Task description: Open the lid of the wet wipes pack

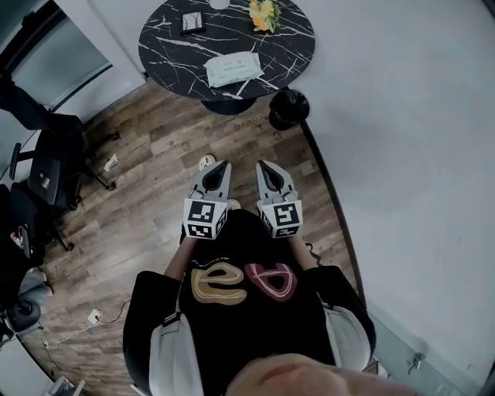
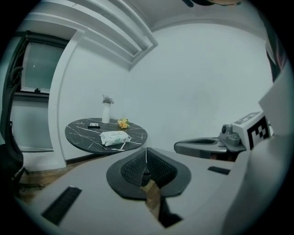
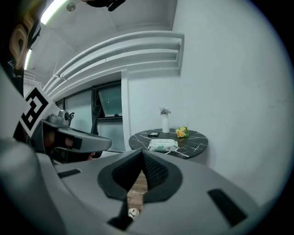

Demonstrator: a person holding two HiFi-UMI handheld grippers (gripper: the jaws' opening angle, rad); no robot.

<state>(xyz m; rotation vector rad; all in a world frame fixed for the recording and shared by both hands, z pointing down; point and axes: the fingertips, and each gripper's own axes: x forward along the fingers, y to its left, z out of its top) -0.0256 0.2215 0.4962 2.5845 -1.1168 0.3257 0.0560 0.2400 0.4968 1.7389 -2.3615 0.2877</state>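
Lying flat on a round, black, white-veined worktop (image 1: 166, 48), toward the edge nearest the person: one wet wipes pack (image 1: 233, 68), pale green and white, top face up. Its lid is too small to make out.

Behind it on the same worktop:
- yellow flowers (image 1: 264, 14), at the far right
- small dark flat item (image 1: 192, 22), at the far left
- white vase (image 2: 106, 112), upright at the back edge

On the floor:
- black waste bin (image 1: 288, 108), just beside the worktop's pedestal
- wooden floor (image 1: 147, 201), plank pattern
- dark office chair (image 1: 48, 166), at the left

Nearer the person:
- left hand-held gripper (image 1: 223, 165): clenched, jaws meeting at the tips, nothing between them. It is held in the air, pointing toward the worktop, well apart from the pack.
- right hand-held gripper (image 1: 261, 165): clenched likewise and empty. It is level with and just beside the left one.

Person (image 1: 244, 309): dark top with looped lettering, standing on the floor facing the worktop.
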